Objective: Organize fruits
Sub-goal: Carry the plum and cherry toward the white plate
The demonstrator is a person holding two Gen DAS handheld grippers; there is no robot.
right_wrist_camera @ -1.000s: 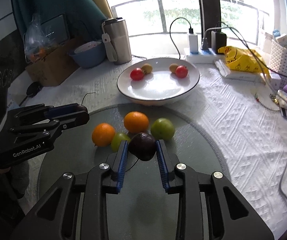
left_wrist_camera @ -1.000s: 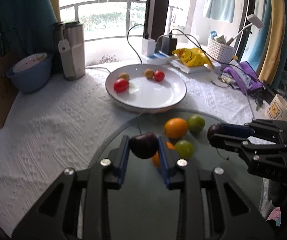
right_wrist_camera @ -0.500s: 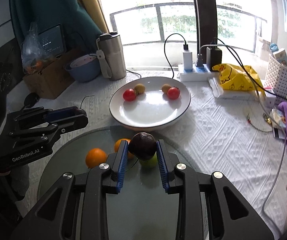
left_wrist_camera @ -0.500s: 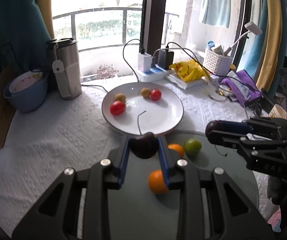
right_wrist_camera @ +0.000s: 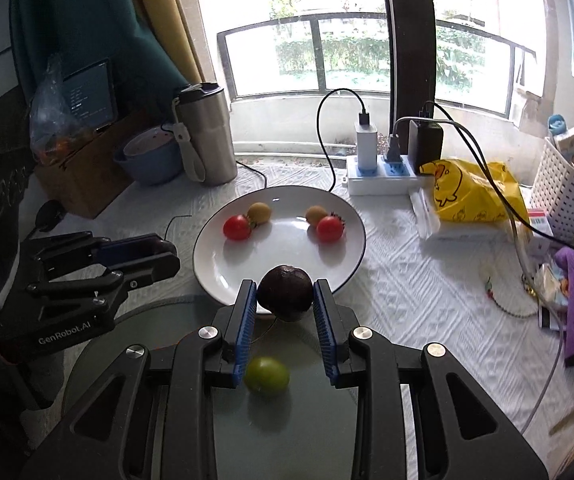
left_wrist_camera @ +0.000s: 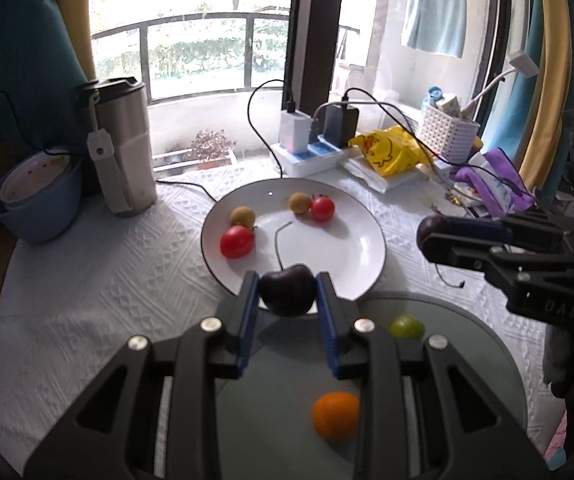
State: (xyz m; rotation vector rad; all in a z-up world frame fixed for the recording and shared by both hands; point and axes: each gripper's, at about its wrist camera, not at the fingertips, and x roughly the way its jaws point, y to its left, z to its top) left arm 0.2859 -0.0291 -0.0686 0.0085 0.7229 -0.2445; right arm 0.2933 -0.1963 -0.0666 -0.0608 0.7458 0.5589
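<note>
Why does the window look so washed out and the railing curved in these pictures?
Both wrist views face bright daylight, so the window blows out white while the near grippers go dark. The fisheye lens bows the railing and the frame edges. In the left wrist view, the orange looks soft.

A lived-in home, at a tabletop [right_wrist_camera: 427,300] under a white textured cloth beside a balcony window [right_wrist_camera: 327,52]; a towel [left_wrist_camera: 433,12] hangs outside; a power strip [right_wrist_camera: 381,178] with chargers, a steel tumbler [right_wrist_camera: 207,136], a white storage basket [right_wrist_camera: 567,196] and a plate [right_wrist_camera: 351,252] of small fruit crowd it.
</note>
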